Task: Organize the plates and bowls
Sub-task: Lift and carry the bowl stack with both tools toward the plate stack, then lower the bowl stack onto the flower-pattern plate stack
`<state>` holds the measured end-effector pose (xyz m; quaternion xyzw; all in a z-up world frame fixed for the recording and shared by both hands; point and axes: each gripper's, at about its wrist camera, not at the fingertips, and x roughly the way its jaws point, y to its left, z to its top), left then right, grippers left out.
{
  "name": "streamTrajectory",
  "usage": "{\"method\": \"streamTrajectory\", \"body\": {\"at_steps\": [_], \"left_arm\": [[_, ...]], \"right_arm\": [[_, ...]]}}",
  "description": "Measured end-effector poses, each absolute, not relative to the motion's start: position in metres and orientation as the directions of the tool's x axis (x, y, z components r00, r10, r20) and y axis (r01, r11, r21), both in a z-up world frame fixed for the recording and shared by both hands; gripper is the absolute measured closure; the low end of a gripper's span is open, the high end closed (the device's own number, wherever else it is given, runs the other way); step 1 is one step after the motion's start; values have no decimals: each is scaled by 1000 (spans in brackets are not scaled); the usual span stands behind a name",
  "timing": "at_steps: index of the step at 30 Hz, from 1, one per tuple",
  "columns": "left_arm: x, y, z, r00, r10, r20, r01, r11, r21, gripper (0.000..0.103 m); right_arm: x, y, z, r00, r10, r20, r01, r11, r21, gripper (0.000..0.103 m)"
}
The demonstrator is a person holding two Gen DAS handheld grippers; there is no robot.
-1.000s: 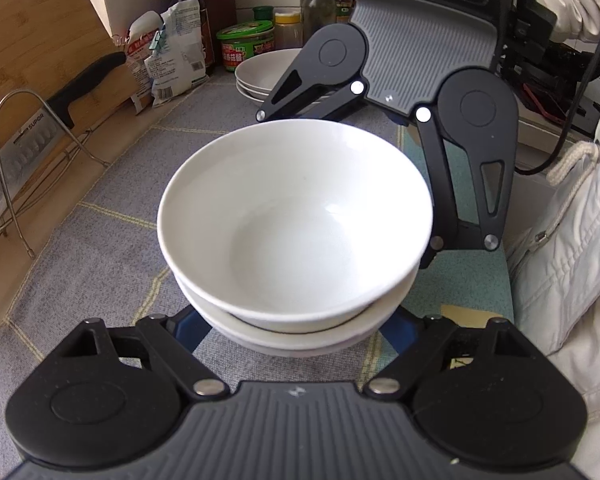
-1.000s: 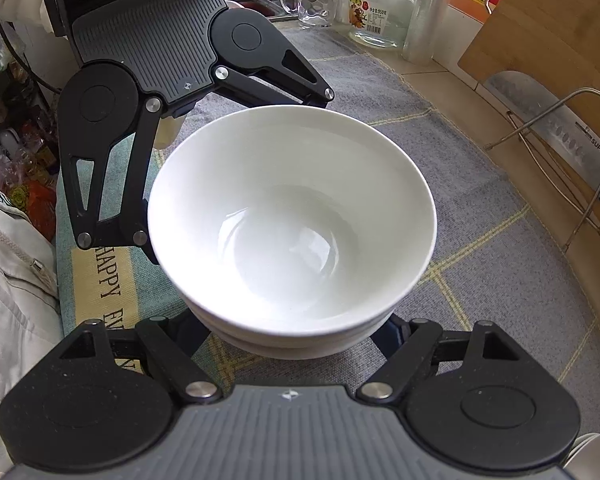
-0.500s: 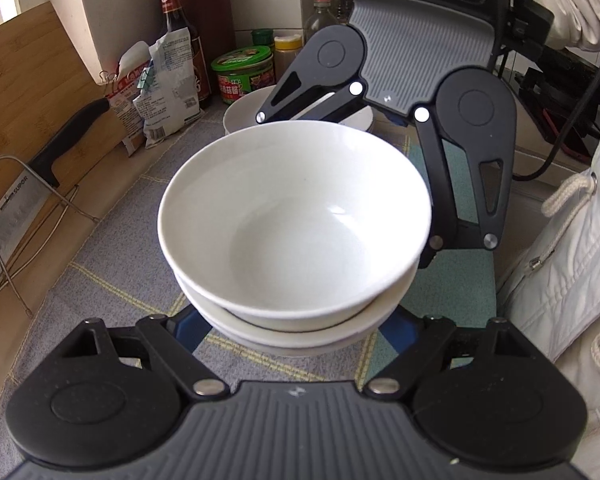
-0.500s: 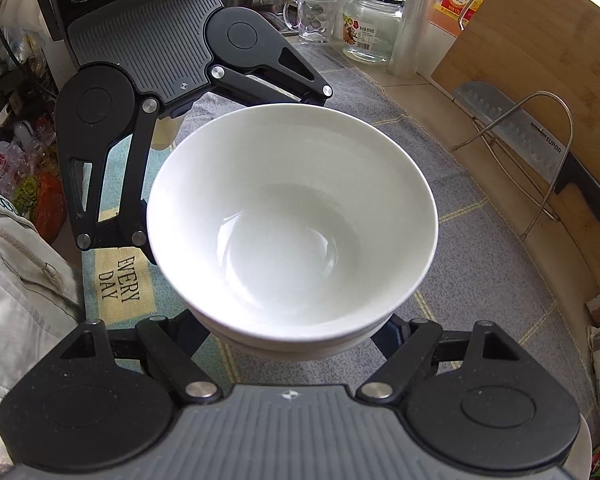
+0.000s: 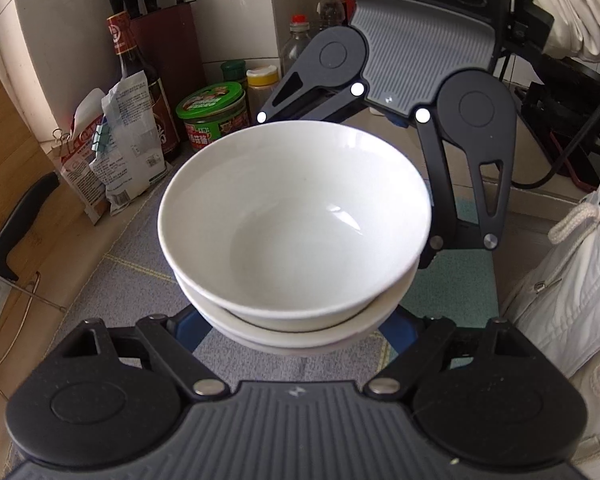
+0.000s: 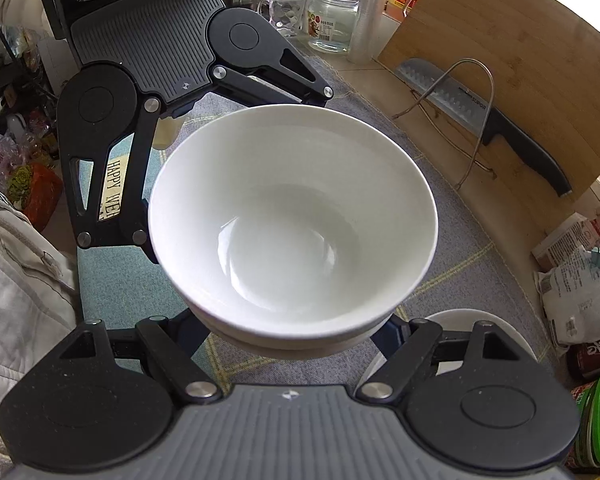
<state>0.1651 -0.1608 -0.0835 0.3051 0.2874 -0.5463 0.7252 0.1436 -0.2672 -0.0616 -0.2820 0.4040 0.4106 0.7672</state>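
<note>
Two white bowls nested in a stack [image 5: 296,216] hang above the grey mat [image 5: 132,292], held from opposite sides. My left gripper [image 5: 296,332] is shut on the lower bowl, its blue fingers [image 5: 186,330] reaching under the rim. From the other side my right gripper [image 6: 296,340] clasps the same stack [image 6: 292,216], and its blue fingers [image 6: 396,334] show under the bowl. The fingertips of both are hidden by the bowls. A white dish rim [image 6: 456,316] shows just below the stack in the right wrist view.
A wooden cutting board [image 6: 512,76], a knife [image 6: 500,124] and a wire rack [image 6: 472,120] line the counter side. Sauce bottle [image 5: 136,80], green-lidded tub [image 5: 214,120], food bags [image 5: 120,148] and knife block [image 5: 168,40] fill the corner. Glass jar [image 6: 334,20], mug [image 6: 284,12]. A person's white jacket [image 5: 572,280] is close.
Both grippers carried the bowl stack along the counter toward the corner with the bottles. The stacked plates slipped out of the left view behind the bowls; a white dish rim entered the right view.
</note>
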Motion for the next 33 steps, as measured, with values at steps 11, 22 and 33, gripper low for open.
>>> {"method": "streamTrajectory", "body": {"at_steps": [11,22,33], "left_arm": [[186,-218,-84,232,-651,-723,973,153,175,16],[211,-262,-108,234,-639,-732,972,146,183,16],[227,-276,-125,225,-620,-752,973,184,140,16]], "right_arm": [[139,-327,-46,411,342,-845,-811,561,-168,17],[164,-370,-60,447,280,-850,-779,589,-215,17],[178,-397,-77,420,279,-864,-776,604,-182,18]]}}
